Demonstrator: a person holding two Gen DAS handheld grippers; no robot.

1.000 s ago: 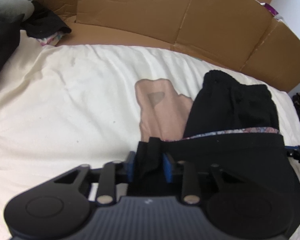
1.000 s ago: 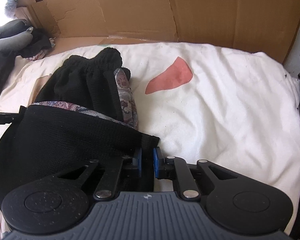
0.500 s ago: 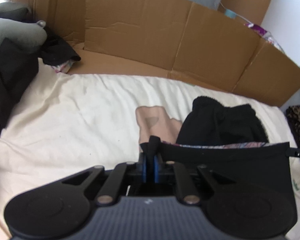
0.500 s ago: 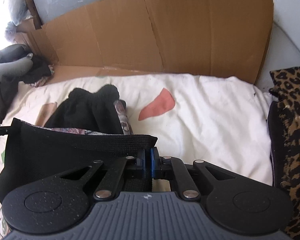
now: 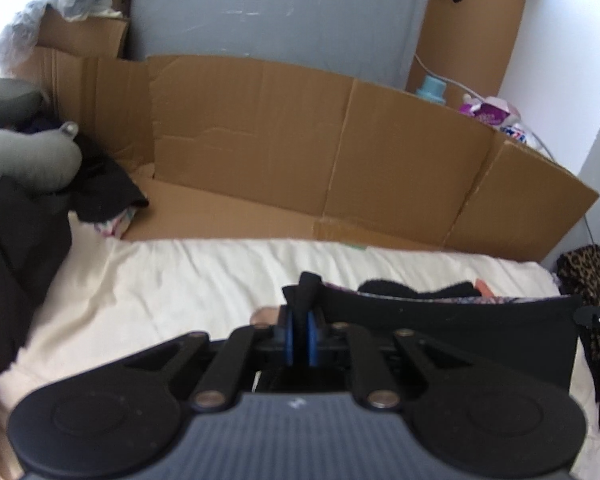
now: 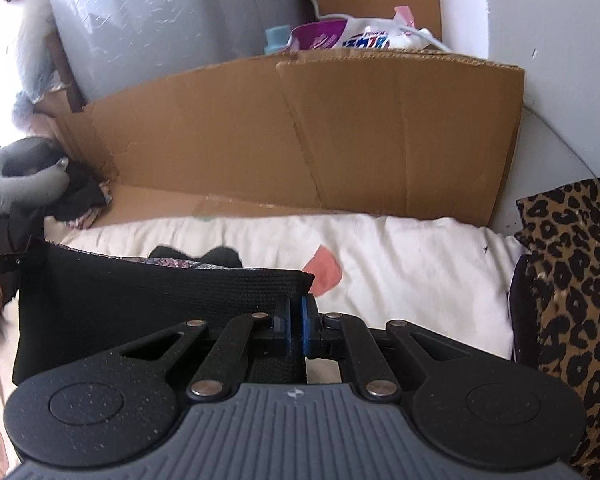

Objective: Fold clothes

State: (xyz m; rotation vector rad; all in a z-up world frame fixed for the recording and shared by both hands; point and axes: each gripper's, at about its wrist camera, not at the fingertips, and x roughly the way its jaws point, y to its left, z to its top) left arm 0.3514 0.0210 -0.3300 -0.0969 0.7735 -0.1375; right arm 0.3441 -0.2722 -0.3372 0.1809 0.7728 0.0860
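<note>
Left tongs (image 5: 300, 334) clamped on one corner of black garment (image 5: 440, 320); right tongs (image 6: 295, 322) clamped on opposite corner; hem taut above cream sheet (image 6: 400, 256).

The black garment (image 6: 160, 300) hides most of its patterned lining, possibly floral.

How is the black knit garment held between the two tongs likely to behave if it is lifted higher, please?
The black knit garment probably stays floppy: its top edge runs nearly straight only between the right tongs and left tongs, while the rest hangs. It seems fairly light, since corner pinches carry it. The coarse knit likely grips rather than slips, though it may stretch.
</note>
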